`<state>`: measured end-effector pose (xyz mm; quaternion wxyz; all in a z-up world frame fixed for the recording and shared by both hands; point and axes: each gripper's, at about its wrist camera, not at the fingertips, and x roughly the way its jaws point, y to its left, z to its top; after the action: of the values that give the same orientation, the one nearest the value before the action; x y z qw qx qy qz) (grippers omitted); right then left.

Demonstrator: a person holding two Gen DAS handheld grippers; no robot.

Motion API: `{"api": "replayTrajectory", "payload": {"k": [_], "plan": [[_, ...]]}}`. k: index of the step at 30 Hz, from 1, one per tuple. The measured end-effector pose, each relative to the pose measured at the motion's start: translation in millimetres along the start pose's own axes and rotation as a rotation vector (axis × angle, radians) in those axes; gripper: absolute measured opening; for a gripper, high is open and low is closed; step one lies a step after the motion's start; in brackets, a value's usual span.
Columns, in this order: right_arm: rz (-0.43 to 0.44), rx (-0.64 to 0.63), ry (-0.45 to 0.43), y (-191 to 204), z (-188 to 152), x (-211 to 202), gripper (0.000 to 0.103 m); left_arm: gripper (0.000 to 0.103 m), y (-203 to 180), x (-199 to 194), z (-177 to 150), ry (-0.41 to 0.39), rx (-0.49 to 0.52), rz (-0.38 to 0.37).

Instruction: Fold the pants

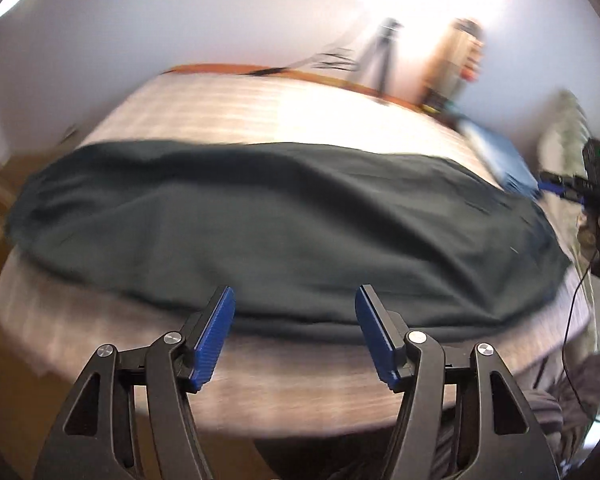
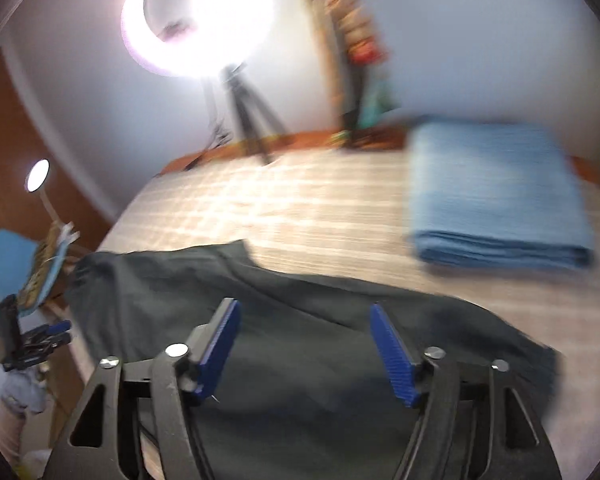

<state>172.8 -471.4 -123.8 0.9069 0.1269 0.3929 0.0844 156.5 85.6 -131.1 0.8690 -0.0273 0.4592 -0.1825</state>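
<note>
Dark green pants [image 1: 284, 232] lie spread sideways across a striped bed [image 1: 260, 116]. My left gripper [image 1: 294, 308] hangs open over their near edge, nothing between its blue pads [image 1: 216, 336]. In the right wrist view the same pants [image 2: 300, 360] stretch from the left edge of the bed to the lower right. Above them my right gripper [image 2: 305, 332] is open and empty, its blue pads [image 2: 391, 356] wide apart. At the right edge of the left wrist view the right gripper [image 1: 567, 190] appears small and blurred. The left gripper [image 2: 52, 332] shows at the left edge of the right wrist view.
A folded light blue blanket [image 2: 495, 196] lies on the bed [image 2: 300, 208] at the far right. A bright ring light [image 2: 196, 16] on a tripod [image 2: 244, 116] stands beyond the bed, next to a tall shelf [image 2: 351, 52]. Wooden floor [image 1: 4, 380] shows left of the bed.
</note>
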Motion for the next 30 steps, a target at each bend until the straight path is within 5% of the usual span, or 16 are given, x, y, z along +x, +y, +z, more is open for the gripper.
{"api": "replayTrajectory", "payload": {"k": [5,15,16,17,20,23,30], "plan": [[0.122,0.015,0.132,20.7,28.1,85.9,0.073,0.069,56.8,-3.7,-5.6,-0.007,-0.173,0.060],[0.118,-0.052,0.267,46.8,33.6,169.1,0.069,0.071,178.2,4.2,-17.7,-0.066,-0.600,0.079],[0.109,-0.065,0.257,50.3,33.4,169.1,0.058,0.072,189.9,3.5,-19.9,-0.078,-0.645,0.077],[0.120,-0.069,0.261,52.7,34.1,169.9,0.036,0.072,200.2,5.3,-20.6,-0.090,-0.686,0.068],[0.122,-0.086,0.270,64.4,30.8,170.3,0.015,0.072,218.1,9.9,-20.5,-0.130,-0.767,0.031],[0.073,-0.152,0.237,78.1,33.4,164.3,0.003,0.072,228.3,9.8,-13.9,-0.147,-0.771,0.058],[-0.060,-0.214,0.171,90.6,49.5,162.7,0.007,0.072,239.9,19.3,-0.9,-0.172,-0.789,0.116]]}}
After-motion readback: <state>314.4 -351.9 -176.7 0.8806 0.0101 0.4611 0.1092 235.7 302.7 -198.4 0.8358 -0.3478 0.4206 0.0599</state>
